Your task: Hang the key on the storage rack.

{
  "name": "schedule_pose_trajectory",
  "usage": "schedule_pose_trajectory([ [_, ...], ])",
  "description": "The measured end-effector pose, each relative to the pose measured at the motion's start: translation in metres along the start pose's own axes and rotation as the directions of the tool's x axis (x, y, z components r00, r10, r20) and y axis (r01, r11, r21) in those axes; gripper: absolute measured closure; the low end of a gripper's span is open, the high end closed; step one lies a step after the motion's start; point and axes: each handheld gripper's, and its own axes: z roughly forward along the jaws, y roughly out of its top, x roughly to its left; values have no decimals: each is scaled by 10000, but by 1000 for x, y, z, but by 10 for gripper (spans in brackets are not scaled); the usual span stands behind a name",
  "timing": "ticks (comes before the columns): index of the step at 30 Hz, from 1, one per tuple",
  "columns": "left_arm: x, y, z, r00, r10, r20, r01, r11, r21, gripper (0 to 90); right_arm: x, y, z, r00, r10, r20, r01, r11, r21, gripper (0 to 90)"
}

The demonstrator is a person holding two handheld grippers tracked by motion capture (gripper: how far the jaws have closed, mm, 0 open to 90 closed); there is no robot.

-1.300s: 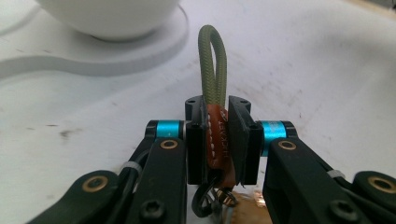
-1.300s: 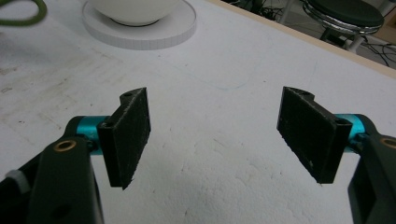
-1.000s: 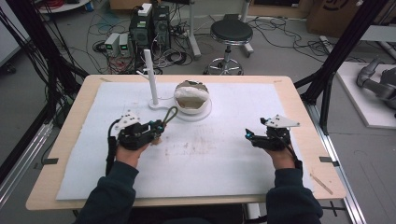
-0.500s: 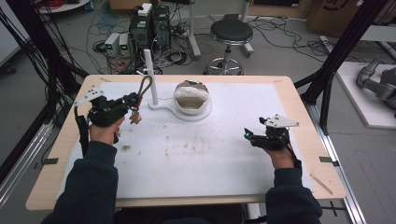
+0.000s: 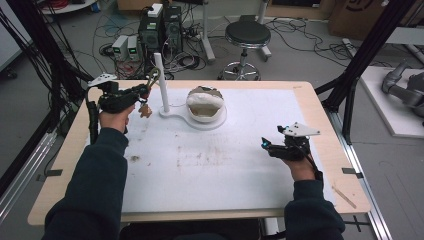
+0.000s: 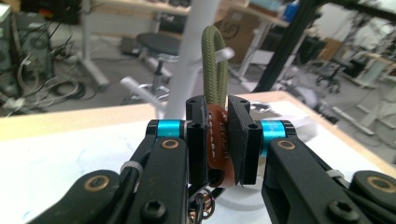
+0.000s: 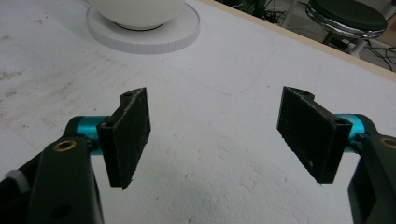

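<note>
Keychain (image 6: pixel 217 140): clamped in left gripper (image 5: pixel 141 93), raised beside white post (image 5: pixel 162 82) | white mat (image 5: pixel 200 170) | bowl stand (image 5: pixel 205 104) mid-rear | right gripper (image 5: pixel 266 146): jaws wide apart, empty, near right edge.

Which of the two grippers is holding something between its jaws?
The left gripper: its jaws are shut on a brown leather tag with an olive cord loop. The right gripper is open.

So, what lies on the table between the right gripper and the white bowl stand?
Nothing: in the high view, only bare, stained white mat lies between the open right gripper and the white bowl stand.
</note>
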Motion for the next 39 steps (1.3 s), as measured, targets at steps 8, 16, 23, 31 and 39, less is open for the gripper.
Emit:
schedule_pose_trajectory([
  [8,-1,-11,19,9971,611,-460,-578,9959,690,776,0,-1,0,10000,29,-21,-29,10000,7,261],
  [16,2,-18,21,9967,670,-461,-639,9959,646,630,-2,-2,-1,10000,41,-42,-41,10000,-33,261],
  [23,-4,-17,14,9967,752,299,-755,9971,113,328,-1,-1,-2,9998,40,-184,-44,9998,-217,260],
  [31,-2,-38,-11,9830,1563,966,-1508,9866,-621,199,1,-1,0,9991,115,-420,-123,9997,-193,248],
  [39,-4,-68,-39,9771,1870,1014,-1797,9807,-772,195,1,-2,1,9988,191,-451,-196,9998,-106,240],
])
